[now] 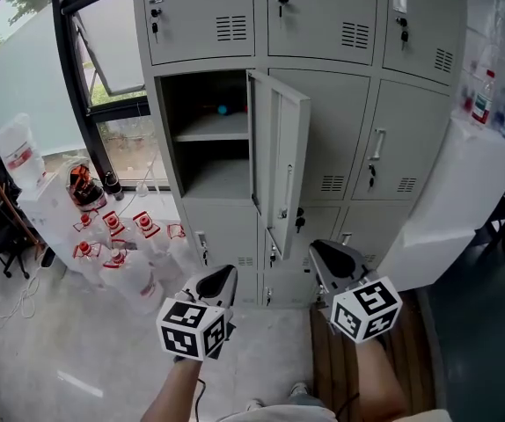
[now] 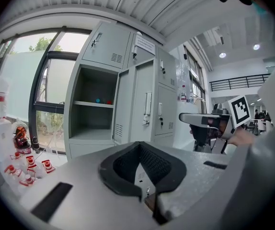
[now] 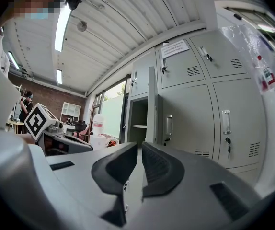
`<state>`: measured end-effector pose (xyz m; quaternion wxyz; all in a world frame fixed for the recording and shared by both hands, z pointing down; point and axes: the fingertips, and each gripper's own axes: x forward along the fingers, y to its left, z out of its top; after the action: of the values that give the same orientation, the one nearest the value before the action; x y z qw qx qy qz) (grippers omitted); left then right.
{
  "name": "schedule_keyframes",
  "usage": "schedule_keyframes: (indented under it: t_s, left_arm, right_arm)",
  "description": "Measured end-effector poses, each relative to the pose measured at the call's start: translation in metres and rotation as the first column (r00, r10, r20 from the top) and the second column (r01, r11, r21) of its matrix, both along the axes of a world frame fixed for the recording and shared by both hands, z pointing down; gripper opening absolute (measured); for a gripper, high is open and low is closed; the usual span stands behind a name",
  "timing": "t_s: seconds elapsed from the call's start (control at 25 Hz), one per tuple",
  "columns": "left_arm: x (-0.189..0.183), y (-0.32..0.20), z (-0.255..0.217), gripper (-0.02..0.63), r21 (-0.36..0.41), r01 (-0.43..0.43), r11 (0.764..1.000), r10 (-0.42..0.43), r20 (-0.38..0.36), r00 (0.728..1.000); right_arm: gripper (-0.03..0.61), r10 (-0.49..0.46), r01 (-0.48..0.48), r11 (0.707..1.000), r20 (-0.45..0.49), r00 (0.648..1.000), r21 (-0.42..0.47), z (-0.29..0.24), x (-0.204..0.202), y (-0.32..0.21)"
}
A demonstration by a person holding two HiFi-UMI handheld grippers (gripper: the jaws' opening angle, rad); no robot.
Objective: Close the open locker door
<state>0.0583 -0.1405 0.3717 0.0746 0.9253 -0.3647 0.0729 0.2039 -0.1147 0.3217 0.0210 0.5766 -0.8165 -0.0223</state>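
- The head view shows both claws side by side in front of the bank of grey metal lockers. The left gripper is below the open compartment. The right gripper is just below and to the right of the open grey steel locker door.
- Only the left gripper view looks into the compartment. A small blue object and a small red object rest on its shelf.
- The right gripper view shows the door nearly edge-on, swung out from the locker front, with the compartment beyond it.
- Left claw state: the black pads meet at the tips, with nothing between them.
- Right claw state: the pads are closed to a thin slit, with nothing between them.
- Door position: hinged on the right side of its compartment and standing roughly square to the locker face. It is ahead of and above both claws, and neither claw touches it.
- Surface: a pale speckled floor, with a brown wooden strip under the right claw.
- Room: a black-framed window is left of the lockers. Clear plastic bottles with red caps stand on the floor beneath it. A large white block leans at the right.
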Motion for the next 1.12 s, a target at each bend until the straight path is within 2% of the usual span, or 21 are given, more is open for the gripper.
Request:
schedule_keyframes:
  t_s: [0.48,0.76,1.12]
  left_arm:
    - [0.029,-0.039,-0.007,0.006,0.02,0.102,0.995,-0.102,0.007,0.995]
    - [0.038,-0.056,-0.004,0.006,0.011,0.172,0.985,-0.172,0.01,0.985]
    - [0.04,-0.07,-0.005,0.006,0.02,0.251,0.968,-0.251,0.006,0.968]
  right_arm:
    - [0.021,-0.158,0.158,0.987,-0.003,0.987,0.025,-0.007,0.015,-0.045]
    - [0.056,-0.265,0.265,0.964,-0.006,0.964,0.013,-0.005,0.016,-0.066]
    - [0.098,-0.392,0.392,0.919,-0.005,0.92,0.043,-0.015,0.012,-0.084]
